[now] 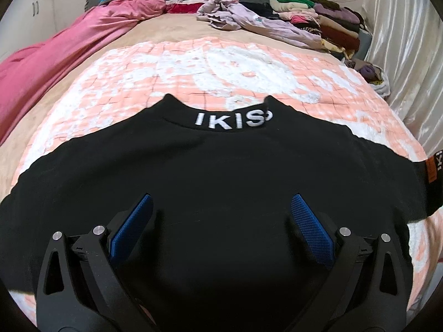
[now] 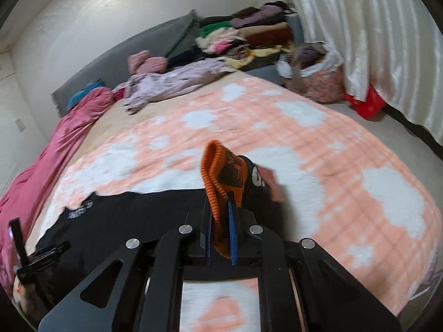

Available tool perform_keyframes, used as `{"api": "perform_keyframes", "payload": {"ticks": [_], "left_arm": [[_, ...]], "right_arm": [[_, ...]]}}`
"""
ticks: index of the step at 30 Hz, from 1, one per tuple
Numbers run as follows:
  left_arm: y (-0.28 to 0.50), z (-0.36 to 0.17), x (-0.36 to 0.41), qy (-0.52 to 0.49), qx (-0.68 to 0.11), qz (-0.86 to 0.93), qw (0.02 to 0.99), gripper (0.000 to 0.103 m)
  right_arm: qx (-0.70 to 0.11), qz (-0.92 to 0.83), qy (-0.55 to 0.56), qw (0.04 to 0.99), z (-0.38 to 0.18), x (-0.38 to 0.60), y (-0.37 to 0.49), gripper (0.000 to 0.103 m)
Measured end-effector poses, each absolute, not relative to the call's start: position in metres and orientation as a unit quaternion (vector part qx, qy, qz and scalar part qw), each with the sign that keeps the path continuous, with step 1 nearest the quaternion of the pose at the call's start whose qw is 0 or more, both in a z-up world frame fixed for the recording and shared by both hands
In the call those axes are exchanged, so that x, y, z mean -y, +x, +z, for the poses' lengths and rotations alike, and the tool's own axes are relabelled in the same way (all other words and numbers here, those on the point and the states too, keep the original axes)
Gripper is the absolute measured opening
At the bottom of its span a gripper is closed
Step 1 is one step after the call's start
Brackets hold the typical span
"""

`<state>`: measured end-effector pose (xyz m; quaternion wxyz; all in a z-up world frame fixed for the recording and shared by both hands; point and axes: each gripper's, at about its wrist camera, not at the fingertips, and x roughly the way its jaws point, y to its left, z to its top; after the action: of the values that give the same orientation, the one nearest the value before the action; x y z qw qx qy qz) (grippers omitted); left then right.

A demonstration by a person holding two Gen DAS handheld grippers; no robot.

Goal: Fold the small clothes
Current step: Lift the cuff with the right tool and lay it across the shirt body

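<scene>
Risk number one sits right at the right gripper: it's clamped tight on the orange ribbed cuff of the black sweatshirt, and only a bunched bit of knit is between the blue pads. Ribbing like that is stretchy and thick, so if the sleeve gets dragged across with the body of the shirt still pinned by its own weight, I'd guess the cuff either slides out of the pinch or hauls the whole shirt crooked on the peach-and-white blanket. The wrist view is blurry too, which makes a fast swing seem likely, and fast plus stretchy means a sloppy fold line.

Second worry is the left gripper. Its jaws are spread wide with nothing between them, hanging over the chest of the sweatshirt, which lies flat with the collar lettering pointing away. If it doesn't come down to anchor the fabric, nothing holds the shirt when the sleeve comes over.

Pose-wise: right one is tilted down at a moderate angle, cuff lifted clear of the blanket, sleeve trailing down to the shirt. Left one points more steeply down at the shirt's middle, roughly centred below the collar. Can't tell if its fingertips touch the cloth.

Further out, the clothes pile and pink sheet are well apart, so no snagging there
</scene>
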<state>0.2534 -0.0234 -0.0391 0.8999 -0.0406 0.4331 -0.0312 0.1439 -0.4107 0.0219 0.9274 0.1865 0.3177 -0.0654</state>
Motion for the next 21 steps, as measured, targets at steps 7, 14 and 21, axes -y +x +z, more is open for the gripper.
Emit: {"api": "perform_keyframes", "payload": {"ticks": [7, 14, 21], "left_arm": [[0.252, -0.038, -0.001, -0.064, -0.437, -0.013, 0.897, 0.094], [0.252, -0.038, -0.026, -0.089, -0.44, -0.002, 0.894, 0.094], [0.249, -0.033, -0.029, -0.091, -0.436, -0.01, 0.896, 0.094]], "right_arm": [[-0.314, 0.013, 0.17, 0.934, 0.042, 0.335, 0.169, 0.009], [-0.332, 0.083, 0.155, 0.927, 0.037, 0.257, 0.201, 0.009], [-0.342, 0.125, 0.152, 0.919, 0.036, 0.208, 0.217, 0.009]]}}
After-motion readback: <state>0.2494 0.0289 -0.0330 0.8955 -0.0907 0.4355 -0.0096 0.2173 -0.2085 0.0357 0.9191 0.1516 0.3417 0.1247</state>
